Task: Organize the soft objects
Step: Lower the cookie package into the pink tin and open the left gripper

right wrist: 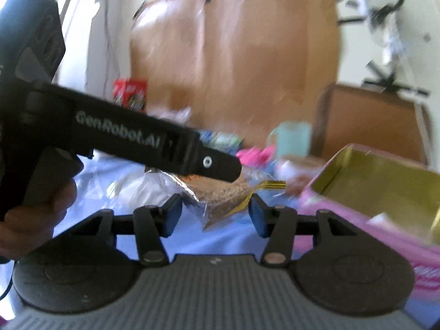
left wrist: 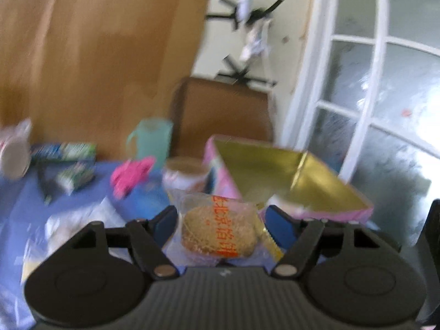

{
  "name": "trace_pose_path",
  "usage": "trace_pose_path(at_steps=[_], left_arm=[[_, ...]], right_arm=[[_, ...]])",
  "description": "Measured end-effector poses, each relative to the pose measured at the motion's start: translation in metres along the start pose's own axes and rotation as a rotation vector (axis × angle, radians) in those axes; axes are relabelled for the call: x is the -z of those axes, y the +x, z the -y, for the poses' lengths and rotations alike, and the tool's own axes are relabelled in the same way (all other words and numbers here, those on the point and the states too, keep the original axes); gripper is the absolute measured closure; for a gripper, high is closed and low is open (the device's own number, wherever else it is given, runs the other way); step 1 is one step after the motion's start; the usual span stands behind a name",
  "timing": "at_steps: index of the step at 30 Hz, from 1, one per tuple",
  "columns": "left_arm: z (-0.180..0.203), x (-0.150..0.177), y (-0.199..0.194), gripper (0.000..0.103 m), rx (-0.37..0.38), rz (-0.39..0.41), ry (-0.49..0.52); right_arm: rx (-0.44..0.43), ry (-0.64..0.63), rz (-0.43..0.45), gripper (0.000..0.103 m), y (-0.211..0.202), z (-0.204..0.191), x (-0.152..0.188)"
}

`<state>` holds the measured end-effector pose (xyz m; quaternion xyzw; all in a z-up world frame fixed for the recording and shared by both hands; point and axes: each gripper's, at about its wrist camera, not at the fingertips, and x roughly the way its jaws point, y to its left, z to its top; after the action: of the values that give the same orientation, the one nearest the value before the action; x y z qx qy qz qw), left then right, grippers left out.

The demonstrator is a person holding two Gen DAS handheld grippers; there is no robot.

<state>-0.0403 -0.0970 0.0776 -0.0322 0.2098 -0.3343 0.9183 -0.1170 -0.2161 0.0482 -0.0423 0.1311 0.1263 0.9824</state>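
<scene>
A round sesame cake in a clear wrapper with orange print sits between the fingers of my left gripper; the jaws stand apart around it and the pads' contact with it is unclear through the blur. The same packet shows in the right wrist view, under the left gripper's body, which crosses from the left. My right gripper is open and empty just in front of the packet. A pink box with a gold inside stands open to the right, also in the right wrist view.
A blue cloth covers the table. On it are a pink soft item, a teal jug, green and blue packets, a round tub and a clear bag. Cardboard stands behind. A red packet is at the far left.
</scene>
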Motion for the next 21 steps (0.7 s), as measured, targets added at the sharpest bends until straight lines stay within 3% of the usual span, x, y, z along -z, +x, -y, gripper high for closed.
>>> trace_pose_path(at_steps=[3, 7, 9, 11, 14, 17, 19, 21], left_arm=[[0.022, -0.019, 0.017, 0.028, 0.047, 0.029, 0.056], [0.044, -0.036, 0.057, 0.024, 0.090, 0.036, 0.083], [0.049, -0.039, 0.071, 0.024, 0.045, 0.049, 0.103], [0.040, -0.042, 0.066, 0.024, -0.012, 0.072, 0.065], [0.002, -0.044, 0.035, 0.022, -0.038, 0.123, -0.022], [-0.039, -0.038, -0.001, 0.019, -0.172, 0.175, -0.066], [-0.066, -0.028, -0.021, 0.019, -0.233, 0.163, -0.129], [-0.084, -0.018, -0.032, 0.018, -0.247, 0.138, -0.193]], right_arm=[[0.094, -0.013, 0.054, 0.047, -0.010, 0.016, -0.006], [0.219, 0.030, 0.043, 0.046, -0.004, 0.050, -0.005], [0.357, 0.021, 0.020, 0.038, 0.010, 0.064, 0.001], [0.467, 0.037, -0.006, 0.038, 0.019, 0.080, 0.004], [0.427, 0.176, 0.037, 0.038, 0.006, 0.101, 0.005], [0.404, 0.185, 0.069, 0.038, 0.000, 0.097, 0.006], [0.333, 0.202, 0.083, 0.038, -0.005, 0.089, 0.007], [0.270, 0.220, 0.069, 0.039, -0.009, 0.077, 0.012]])
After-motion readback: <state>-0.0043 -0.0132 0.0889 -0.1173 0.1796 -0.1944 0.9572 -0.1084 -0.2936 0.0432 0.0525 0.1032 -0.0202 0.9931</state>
